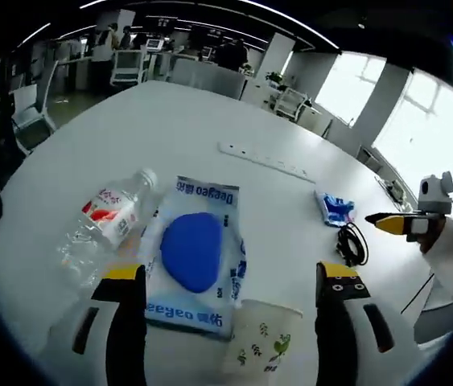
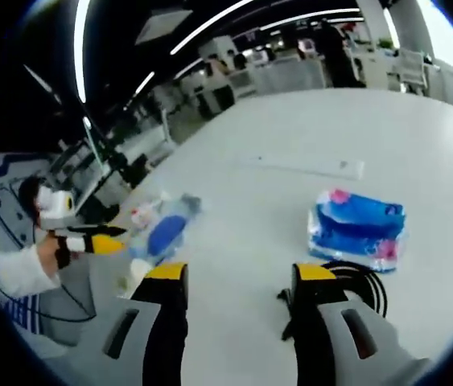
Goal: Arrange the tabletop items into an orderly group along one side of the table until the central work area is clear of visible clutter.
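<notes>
Left gripper view: left gripper (image 1: 230,293), jaws apart, frames a soft, light wipes pack (image 1: 195,253) near the table (image 1: 170,121) edge, best pinched at an edge; right gripper (image 2: 238,289) likewise apart.

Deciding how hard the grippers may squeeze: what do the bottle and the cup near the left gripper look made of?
Bottle: clear, thin plastic by its see-through, crinkled glossy wall, with a white cap. Cup: probably paper, matte white with printed green leaves; a plastic lining cannot be ruled out.
</notes>
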